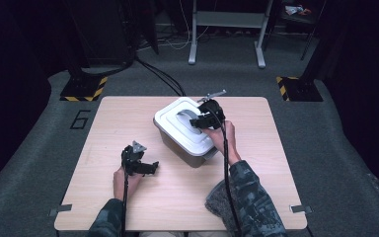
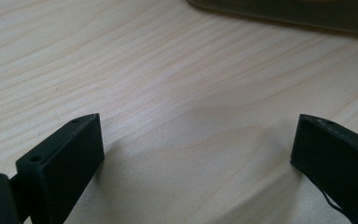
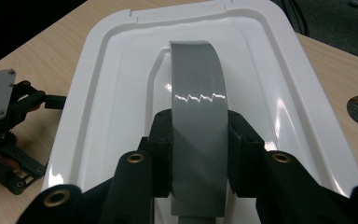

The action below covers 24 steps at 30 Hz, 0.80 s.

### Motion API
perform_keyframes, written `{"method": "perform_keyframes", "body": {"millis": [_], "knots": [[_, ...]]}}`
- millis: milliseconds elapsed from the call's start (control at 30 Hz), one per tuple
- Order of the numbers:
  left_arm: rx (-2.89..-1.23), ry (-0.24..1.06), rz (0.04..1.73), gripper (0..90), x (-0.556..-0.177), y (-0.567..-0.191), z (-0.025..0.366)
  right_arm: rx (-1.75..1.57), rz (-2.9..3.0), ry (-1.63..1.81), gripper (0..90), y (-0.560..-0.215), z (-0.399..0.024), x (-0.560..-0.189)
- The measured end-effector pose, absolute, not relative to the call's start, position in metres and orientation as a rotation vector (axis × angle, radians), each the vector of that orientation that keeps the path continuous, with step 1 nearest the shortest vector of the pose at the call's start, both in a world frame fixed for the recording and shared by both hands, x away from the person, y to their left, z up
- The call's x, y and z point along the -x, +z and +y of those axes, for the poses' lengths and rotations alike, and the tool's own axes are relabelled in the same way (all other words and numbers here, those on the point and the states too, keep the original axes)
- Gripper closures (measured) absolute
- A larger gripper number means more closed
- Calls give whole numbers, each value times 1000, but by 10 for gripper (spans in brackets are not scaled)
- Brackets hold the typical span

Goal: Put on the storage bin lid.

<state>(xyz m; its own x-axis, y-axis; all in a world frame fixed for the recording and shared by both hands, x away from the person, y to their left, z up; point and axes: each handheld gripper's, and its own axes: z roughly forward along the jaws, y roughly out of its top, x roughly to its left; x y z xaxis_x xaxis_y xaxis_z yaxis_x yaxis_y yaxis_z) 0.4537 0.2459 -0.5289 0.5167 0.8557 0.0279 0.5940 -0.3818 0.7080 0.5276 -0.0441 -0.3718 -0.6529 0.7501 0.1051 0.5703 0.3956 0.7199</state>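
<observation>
The storage box (image 1: 190, 136), grey-bodied under a white lid (image 3: 121, 93), sits turned at an angle near the middle of the wooden table (image 1: 128, 118), toward its far side, and we see its grey handle (image 3: 198, 116) arching up from the recess in the lid. Our right gripper (image 1: 202, 118) is over the lid, its two black jaws clamped on either side of that handle. Our left gripper (image 1: 145, 167) rests low on the bare tabletop just left of the box, jaws spread wide with nothing between them.
</observation>
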Motion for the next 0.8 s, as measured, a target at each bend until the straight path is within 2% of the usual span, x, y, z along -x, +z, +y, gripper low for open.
{"method": "perform_keyframes", "body": {"millis": [400,433,467,500,533,567,600,700,800], "knots": [[-2113,524,1176,18,-454,-529,246,-1148,2437,1075,649,-380,-38,-529],[-2113,524,1176,18,-454,-529,246,-1168,2438,1080,585,-380,-38,-528],[-2113,524,1176,18,-454,-529,246,-1168,2438,1080,585,-380,-38,-528],[-2113,525,1176,18,-454,-529,246,-1158,2434,1085,536,-379,-39,-528],[-2113,524,1175,18,-454,-529,246,-1139,2425,1090,405,-376,-42,-526],[-2113,524,1175,18,-454,-529,246,-1149,2419,1094,362,-374,-43,-524],[-2113,524,1175,19,-454,-529,246,-1149,2419,1094,362,-374,-43,-524],[-2113,525,1175,19,-454,-529,246,-1115,2379,1118,227,-365,-53,-516],[-2113,524,1175,19,-454,-529,246,-1112,2361,1125,188,-361,-59,-512]]}}
